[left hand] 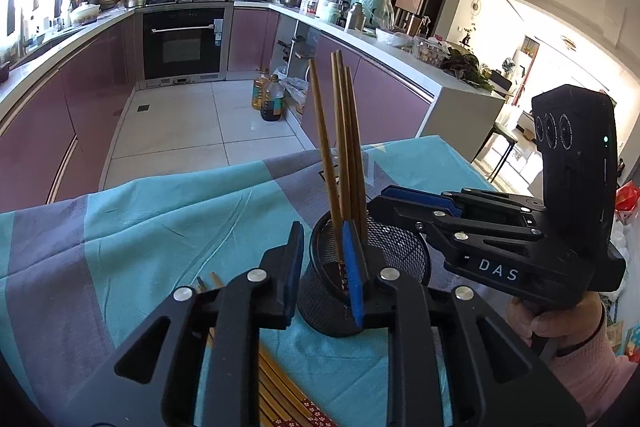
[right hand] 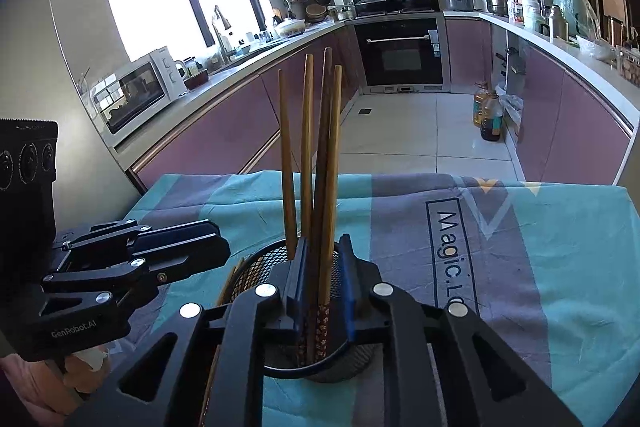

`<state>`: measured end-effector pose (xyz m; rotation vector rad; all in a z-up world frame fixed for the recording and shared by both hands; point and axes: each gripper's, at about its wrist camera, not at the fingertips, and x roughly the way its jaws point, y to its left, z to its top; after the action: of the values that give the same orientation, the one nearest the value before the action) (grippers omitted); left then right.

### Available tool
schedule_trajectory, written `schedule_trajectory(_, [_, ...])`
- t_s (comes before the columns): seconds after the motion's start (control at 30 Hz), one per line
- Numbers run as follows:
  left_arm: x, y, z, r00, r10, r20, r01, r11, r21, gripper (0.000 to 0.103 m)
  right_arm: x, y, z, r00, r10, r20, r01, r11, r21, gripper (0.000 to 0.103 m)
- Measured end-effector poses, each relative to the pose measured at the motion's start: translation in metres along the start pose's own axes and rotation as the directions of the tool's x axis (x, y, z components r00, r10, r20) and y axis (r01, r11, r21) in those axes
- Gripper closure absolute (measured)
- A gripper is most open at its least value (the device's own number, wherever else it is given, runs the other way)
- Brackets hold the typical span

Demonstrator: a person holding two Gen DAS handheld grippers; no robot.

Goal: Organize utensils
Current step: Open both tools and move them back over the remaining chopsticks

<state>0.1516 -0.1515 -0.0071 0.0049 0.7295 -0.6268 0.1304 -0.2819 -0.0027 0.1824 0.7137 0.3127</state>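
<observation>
**Chopsticks in mesh holder, kitchen table**

Left wrist view: black wire-mesh holder (left hand: 362, 267), cylindrical, standing on teal-and-grey cotton tablecloth (left hand: 160, 219). Four slim wooden chopsticks (left hand: 344, 155) upright inside, patterned ends down. Left gripper (left hand: 326, 275) spread open, straddling the holder's near wall, blue pad inside the rim. Loose chopsticks (left hand: 276, 391) flat on cloth beneath. Right gripper (left hand: 384, 197) at far rim, marked "DAS"; jaw state unclear here.

Right wrist view: right gripper (right hand: 323, 287) parted, chopsticks (right hand: 316, 155) standing between pads, none visibly pinched. Left gripper (right hand: 216, 247) beside holder (right hand: 260, 267), lettered "GenRobot.AI". Cloth (right hand: 560, 267) printed "Magic.L…". Mauve cabinets, black oven (right hand: 400, 51), white tiled floor.
</observation>
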Motion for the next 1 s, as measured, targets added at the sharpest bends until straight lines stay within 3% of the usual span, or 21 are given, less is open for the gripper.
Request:
schedule_trajectory(0.1, [-0.017, 0.008, -0.004, 0.999, 0.017, 0.044, -0.017, 1.0, -0.014, 0.078, -0.011, 0.005, -0.002, 1.0, -0.004, 0.029, 0.005, 1.0, -0.015, 0.084])
schedule_trajectory(0.23, [-0.046, 0.013, -0.013, 0.989, 0.065, 0.132, -0.066, 0.998, 0.0, 0.063, -0.028, 0.015, -0.007, 0.997, 0.02, 0.07, -0.016, 0.999, -0.048, 0.077])
schedule_trajectory(0.4, [-0.076, 0.026, -0.032, 0.981, 0.101, 0.163, -0.104, 0.995, 0.009, 0.056, -0.048, 0.037, -0.02, 0.991, 0.098, 0.089, -0.087, 0.99, -0.115, 0.071])
schedule_trajectory(0.67, [-0.072, 0.056, -0.087, 0.987, 0.16, 0.033, -0.16, 0.987, -0.011, 0.056, -0.026, 0.063, -0.056, 0.983, 0.181, -0.039, -0.185, 0.974, -0.135, 0.07])
schedule_trajectory(0.8, [-0.054, 0.069, -0.113, 0.985, 0.164, -0.052, -0.166, 0.985, -0.041, 0.056, 0.004, 0.066, -0.077, 0.973, 0.188, -0.134, -0.201, 0.975, -0.091, 0.07])
schedule_trajectory(1.0, [-0.027, 0.071, -0.133, 0.978, 0.164, -0.128, -0.173, 0.983, -0.063, 0.056, 0.027, 0.069, -0.092, 0.966, 0.17, -0.196, -0.182, 0.982, -0.047, 0.07])
